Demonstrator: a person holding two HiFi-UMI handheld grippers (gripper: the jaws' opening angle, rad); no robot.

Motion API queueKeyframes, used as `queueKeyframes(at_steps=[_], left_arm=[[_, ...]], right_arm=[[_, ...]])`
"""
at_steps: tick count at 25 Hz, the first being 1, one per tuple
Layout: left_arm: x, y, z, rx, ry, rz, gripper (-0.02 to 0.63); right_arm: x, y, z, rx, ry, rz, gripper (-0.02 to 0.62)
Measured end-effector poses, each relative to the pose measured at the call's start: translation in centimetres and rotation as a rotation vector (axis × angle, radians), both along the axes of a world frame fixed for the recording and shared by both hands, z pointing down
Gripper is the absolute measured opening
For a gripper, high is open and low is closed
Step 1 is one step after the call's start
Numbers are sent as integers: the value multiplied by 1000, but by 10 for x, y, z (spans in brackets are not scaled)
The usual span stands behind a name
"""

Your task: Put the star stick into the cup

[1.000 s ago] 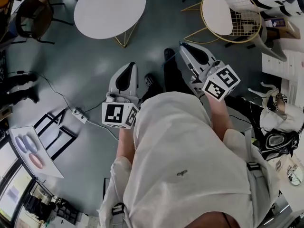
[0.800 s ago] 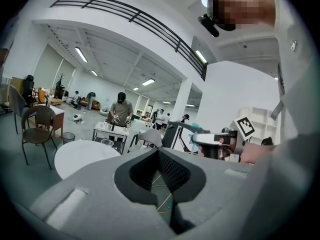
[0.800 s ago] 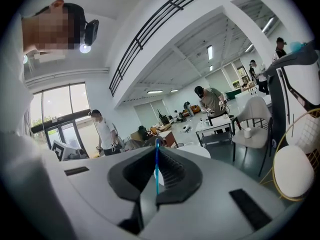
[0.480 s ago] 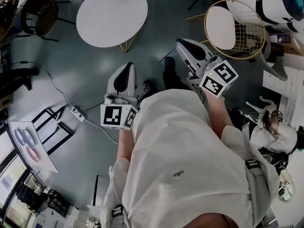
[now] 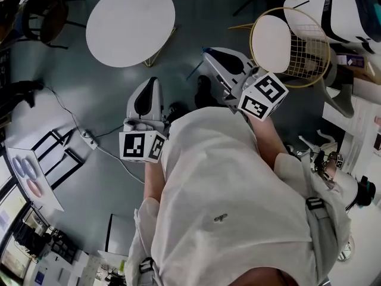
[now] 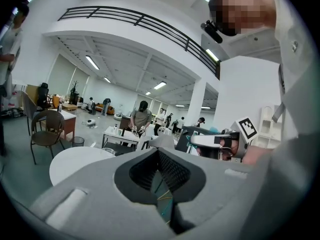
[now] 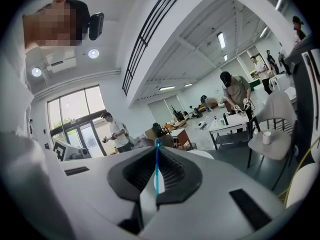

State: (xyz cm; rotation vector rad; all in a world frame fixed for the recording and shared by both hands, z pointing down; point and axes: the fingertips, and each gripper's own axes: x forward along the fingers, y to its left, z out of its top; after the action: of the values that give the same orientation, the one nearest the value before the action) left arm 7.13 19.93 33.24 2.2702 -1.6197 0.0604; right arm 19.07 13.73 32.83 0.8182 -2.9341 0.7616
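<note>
I hold both grippers out in front of me, over the grey floor. My right gripper [image 5: 209, 53] is shut on a thin blue stick [image 7: 156, 166], which stands upright between its pads; in the head view the stick [image 5: 193, 72] shows as a short blue line below the jaws. Its star end is not visible. The left gripper [image 5: 150, 82] points ahead with its jaws together and nothing in them. In the right gripper view a small white cup [image 7: 267, 137] stands far off on a grey seat at the right.
A round white table [image 5: 131, 24] stands ahead on the left, and a gold wire chair [image 5: 300, 40] with a white cushion ahead on the right. A cable with a power strip [image 5: 89, 139] lies on the floor. Several people stand at tables further back.
Both grippers have drifted left in the head view, and the table and wire chair have shifted with them. The right gripper still holds the stick.
</note>
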Motion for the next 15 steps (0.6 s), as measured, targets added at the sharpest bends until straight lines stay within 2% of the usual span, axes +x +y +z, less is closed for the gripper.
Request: queueKeyframes(at_steps=[8, 15], left_arm=[[24, -16, 0, -27, -1, -117, 11], [13, -18, 12, -73, -12, -163, 11]], right_arm=[[26, -31, 16, -47, -2, -72, 25], [14, -45, 33, -91, -8, -107, 25]])
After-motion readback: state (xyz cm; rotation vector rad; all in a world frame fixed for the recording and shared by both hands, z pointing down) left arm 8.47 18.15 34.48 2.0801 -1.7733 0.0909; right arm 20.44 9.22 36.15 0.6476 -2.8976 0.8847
